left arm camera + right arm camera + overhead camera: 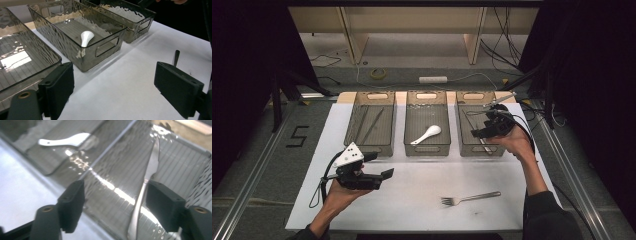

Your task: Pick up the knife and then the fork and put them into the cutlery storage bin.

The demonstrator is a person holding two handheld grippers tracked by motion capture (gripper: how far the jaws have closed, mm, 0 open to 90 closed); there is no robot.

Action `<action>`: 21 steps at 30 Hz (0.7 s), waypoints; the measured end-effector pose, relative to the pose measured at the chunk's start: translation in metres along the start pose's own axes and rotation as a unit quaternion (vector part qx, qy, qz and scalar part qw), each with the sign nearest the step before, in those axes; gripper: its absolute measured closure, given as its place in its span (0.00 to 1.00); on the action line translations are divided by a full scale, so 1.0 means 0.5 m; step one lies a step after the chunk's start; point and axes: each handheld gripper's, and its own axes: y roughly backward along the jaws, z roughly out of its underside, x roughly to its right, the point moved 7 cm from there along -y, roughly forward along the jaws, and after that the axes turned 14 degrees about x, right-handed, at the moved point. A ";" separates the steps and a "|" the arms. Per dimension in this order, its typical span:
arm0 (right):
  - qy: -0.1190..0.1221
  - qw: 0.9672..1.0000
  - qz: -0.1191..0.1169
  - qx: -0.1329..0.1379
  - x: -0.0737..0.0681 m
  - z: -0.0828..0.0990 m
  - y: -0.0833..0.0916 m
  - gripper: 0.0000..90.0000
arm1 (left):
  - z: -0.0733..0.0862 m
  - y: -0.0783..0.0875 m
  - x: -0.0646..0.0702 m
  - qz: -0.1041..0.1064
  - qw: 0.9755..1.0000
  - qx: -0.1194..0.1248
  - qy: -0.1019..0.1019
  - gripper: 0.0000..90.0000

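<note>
From the high view we see our right tool (484,131) hanging over the right bin (463,142) of three smoked-plastic bins at the back of the white bench (422,200). A knife (484,146) lies in that bin, a white spoon (427,134) in the middle bin (427,149), thin utensils in the left bin (371,147), and a fork (469,198) waits on the bench near the front edge. Our left tool (382,170) hovers low over the bench, in front of the left bin.

In the left gripper view our left tool (113,87) stands wide open with nothing between its jaws; the middle bin (107,47) and its spoon (86,37) lie ahead.

In the right gripper view our right tool (115,202) has its jaws well apart, with the knife (145,187) just beside the right jaw rather than gripped, resting inside the right bin (120,165). We judge the drop done: we should lift straight up so the jaw does not drag the blade, then go for the fork, taking it across its handle.
</note>
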 end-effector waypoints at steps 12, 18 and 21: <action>0.083 0.995 -0.058 0.024 -0.105 0.011 0.080 0.27 | 0.000 0.000 -0.001 -0.001 1.000 0.001 0.001 0.18; 0.100 0.991 -0.079 0.030 -0.150 0.039 0.090 0.26 | 0.000 -0.001 0.000 -0.001 1.000 0.002 0.002 0.18; 0.102 0.990 -0.087 0.032 -0.164 0.052 0.090 0.27 | 0.000 0.000 -0.001 -0.001 1.000 0.001 0.001 0.18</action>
